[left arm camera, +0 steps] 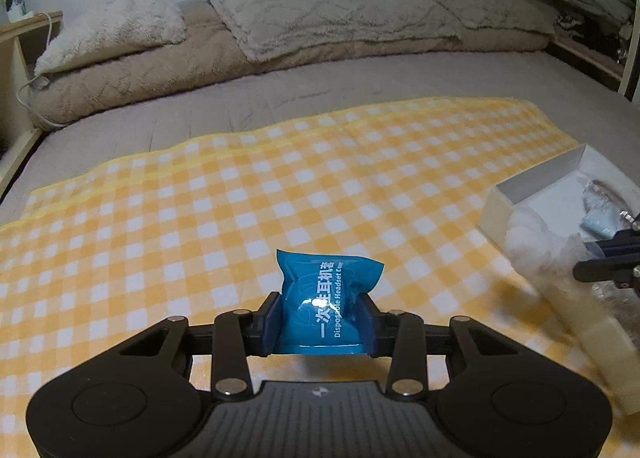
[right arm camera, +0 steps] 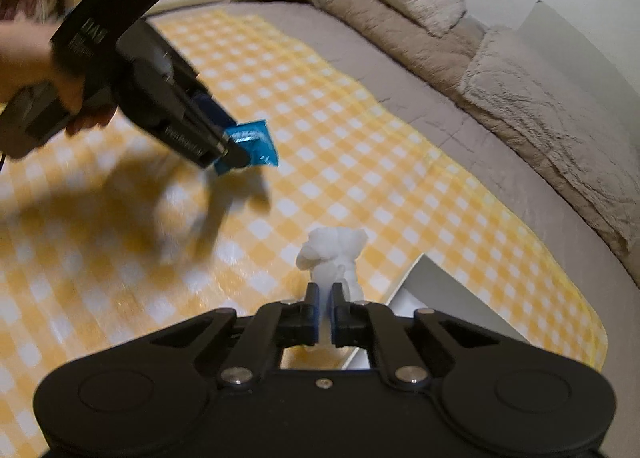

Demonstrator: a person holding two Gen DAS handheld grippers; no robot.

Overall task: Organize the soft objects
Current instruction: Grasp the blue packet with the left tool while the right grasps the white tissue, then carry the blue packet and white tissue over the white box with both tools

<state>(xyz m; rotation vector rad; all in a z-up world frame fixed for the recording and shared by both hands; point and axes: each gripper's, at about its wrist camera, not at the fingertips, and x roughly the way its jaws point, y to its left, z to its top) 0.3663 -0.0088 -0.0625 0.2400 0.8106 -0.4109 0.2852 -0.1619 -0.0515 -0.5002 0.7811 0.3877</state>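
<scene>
Both picks are made! The left hand-held gripper is clamped on the blue packet, lifted clear of the checked cloth on the bed. The right hand-held gripper pinches a white fluffy bundle tight between its jaws. Next, I'd judge, both go over the white box and drop their loads inside. The left view shows the box already holding items; the right view alone shows the person's hand.
</scene>
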